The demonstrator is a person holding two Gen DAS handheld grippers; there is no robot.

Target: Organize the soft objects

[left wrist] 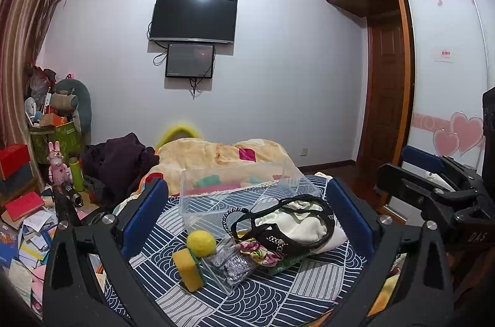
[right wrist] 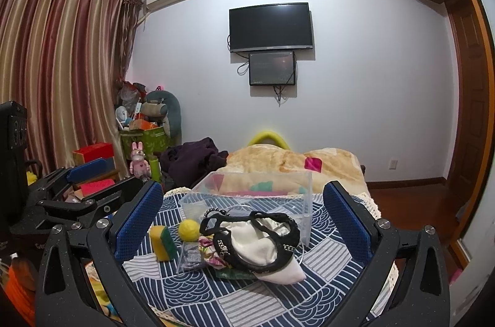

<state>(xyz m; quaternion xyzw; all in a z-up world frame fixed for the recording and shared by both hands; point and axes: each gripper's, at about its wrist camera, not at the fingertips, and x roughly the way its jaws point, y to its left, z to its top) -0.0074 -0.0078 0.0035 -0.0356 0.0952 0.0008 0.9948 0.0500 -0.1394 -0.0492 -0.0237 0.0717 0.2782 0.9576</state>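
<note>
- Left gripper (left wrist: 247,212) fingers spread wide, empty; round yellow felt ball (left wrist: 201,243) lies between them, nearer the left finger.
- Right gripper (right wrist: 243,215) fingers likewise released; black-trimmed white cloth pouch (right wrist: 263,246) lies between them.

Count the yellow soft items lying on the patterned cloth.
2. A yellow ball sits in front of the clear box; a yellow sponge with a green side stands just nearer, left of the fabric pile. Others may hide under that pile.
</note>
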